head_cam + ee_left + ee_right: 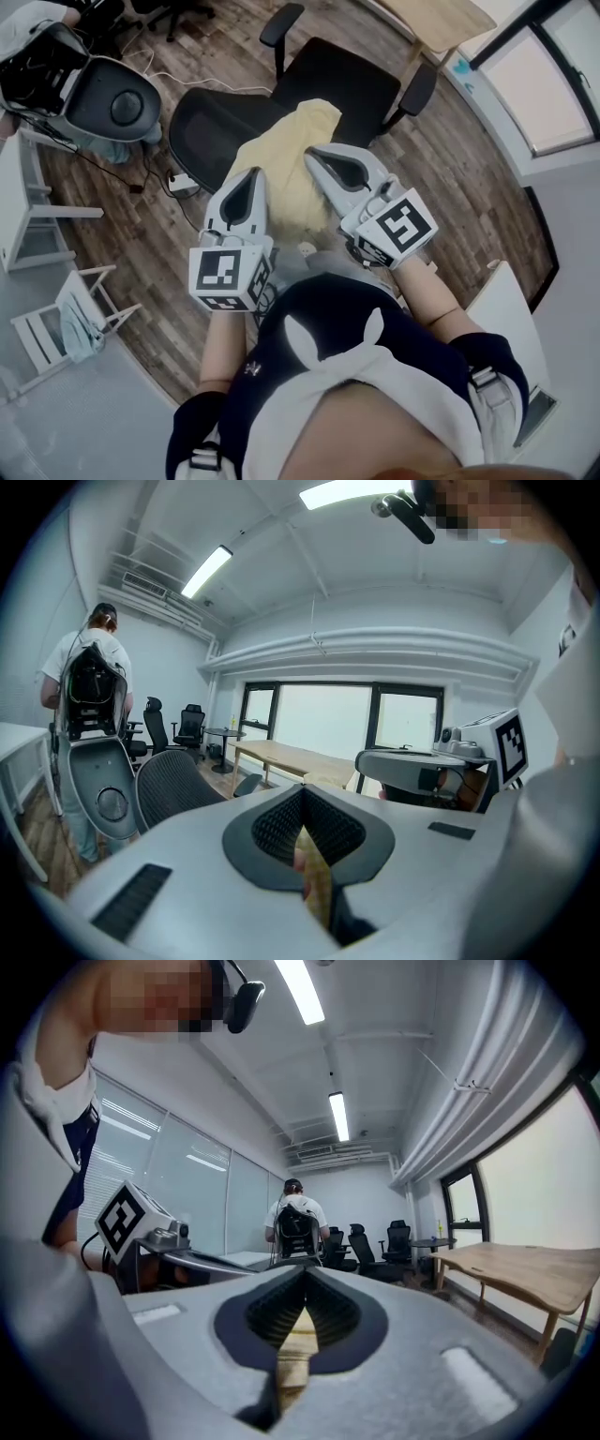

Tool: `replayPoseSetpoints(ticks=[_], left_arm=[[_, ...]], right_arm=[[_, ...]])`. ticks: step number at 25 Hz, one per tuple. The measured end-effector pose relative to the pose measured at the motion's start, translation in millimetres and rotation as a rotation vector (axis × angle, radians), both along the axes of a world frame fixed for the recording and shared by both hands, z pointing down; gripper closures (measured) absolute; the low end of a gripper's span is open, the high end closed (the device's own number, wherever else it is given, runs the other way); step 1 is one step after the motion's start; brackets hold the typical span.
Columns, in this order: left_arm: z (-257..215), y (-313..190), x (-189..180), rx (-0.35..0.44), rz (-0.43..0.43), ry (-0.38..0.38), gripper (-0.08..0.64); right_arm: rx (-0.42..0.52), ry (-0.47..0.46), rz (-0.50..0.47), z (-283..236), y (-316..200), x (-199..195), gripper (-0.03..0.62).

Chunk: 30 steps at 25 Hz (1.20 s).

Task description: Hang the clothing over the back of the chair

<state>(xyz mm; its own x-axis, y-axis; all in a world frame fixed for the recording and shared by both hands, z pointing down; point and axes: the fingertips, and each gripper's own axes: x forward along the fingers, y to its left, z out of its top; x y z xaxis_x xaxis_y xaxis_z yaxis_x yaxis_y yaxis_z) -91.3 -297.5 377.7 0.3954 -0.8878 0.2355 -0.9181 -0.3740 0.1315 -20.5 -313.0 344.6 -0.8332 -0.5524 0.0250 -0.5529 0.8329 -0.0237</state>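
A pale yellow garment [281, 155] hangs between my two grippers above a black office chair [342, 80], whose mesh back [211, 131] is on the near side. My left gripper [246, 178] is shut on the cloth, and a strip of yellow fabric [317, 878] shows pinched between its jaws. My right gripper [317, 157] sits a little higher and further out. It is also shut, with yellow fabric [293, 1349] squeezed in its jaws. Both point roughly level, away from my body, and the lower part of the garment drapes down over the chair.
A grey shell chair [103, 98] stands at the left, with cables and a power strip [183, 183] on the wood floor. A white stool [56, 319] is at the lower left and a wooden table [441, 19] at the top right. A person with a backpack [295, 1218] stands further off.
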Motion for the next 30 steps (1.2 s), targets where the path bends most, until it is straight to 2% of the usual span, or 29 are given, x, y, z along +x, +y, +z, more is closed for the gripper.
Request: replayPoseSetpoints(ticks=[5,9,16,23,30], left_arm=[[0,0,5,-0.005,0.007,-0.003,0.554],[0,-3,5,-0.013,0.008,-0.007,0.554],[2,2,0,0.001,0.011,0.011,0.554],[3,8,-1,0.016,0.024,0.012,0.554],[2,9,-6,0.04,0.026,0.034,0.554]], right_arm=[[-0.014,0.024,0.03,8,3,-4,0.594],[-0.012,0.087,0.036,14,5,-9,0.594],[0.027,0.166,0.035,24,13,-18,0.594],[0.111,0.273,0.033,30,22,-25,0.594],[0.116,0.293,0.013,33,24,-30,0.594]])
